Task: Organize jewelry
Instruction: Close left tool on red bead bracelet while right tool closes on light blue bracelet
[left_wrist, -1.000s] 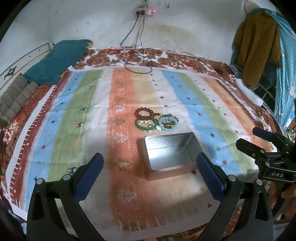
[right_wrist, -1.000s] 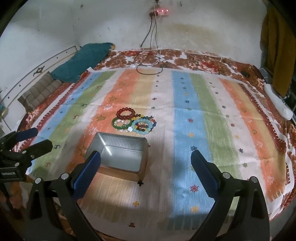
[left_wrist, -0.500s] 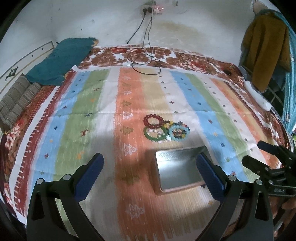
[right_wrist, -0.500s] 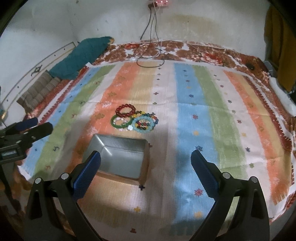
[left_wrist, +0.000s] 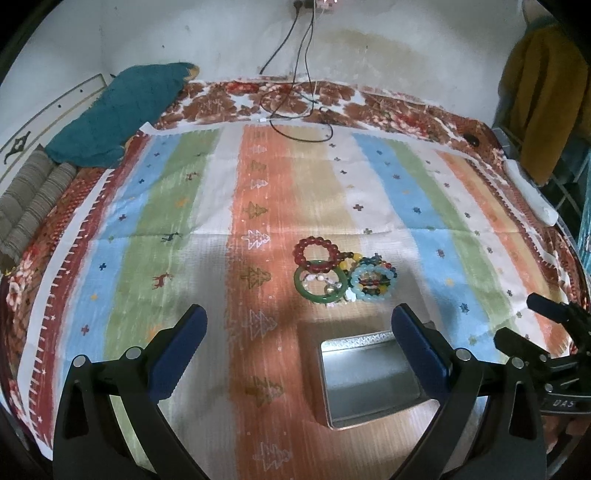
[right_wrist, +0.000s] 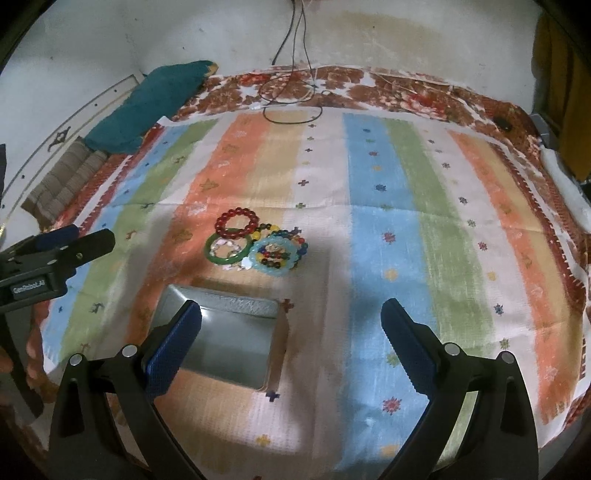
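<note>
A cluster of bracelets lies on the striped cloth: a red bead bracelet (left_wrist: 318, 251) (right_wrist: 237, 221), a green bangle (left_wrist: 320, 286) (right_wrist: 228, 250) and a light blue bead bracelet (left_wrist: 374, 283) (right_wrist: 276, 255) with darker multicoloured beads inside it. An open, empty metal tin (left_wrist: 369, 376) (right_wrist: 221, 341) sits just in front of them. My left gripper (left_wrist: 297, 347) is open and empty, above the cloth short of the bracelets. My right gripper (right_wrist: 291, 343) is open and empty, over the tin's right side. Each gripper shows at the edge of the other's view.
The striped cloth (left_wrist: 177, 229) covers a floral bedspread (left_wrist: 406, 114). A teal pillow (left_wrist: 122, 114) and folded grey blankets (left_wrist: 33, 199) lie far left. Black cables (left_wrist: 295, 110) hang from the wall onto the bed. Clothes (left_wrist: 543, 96) hang at right.
Both grippers have moved forward toward the bracelets; the tin now sits lower in both views, the bracelets closer. Both stay open and empty.
</note>
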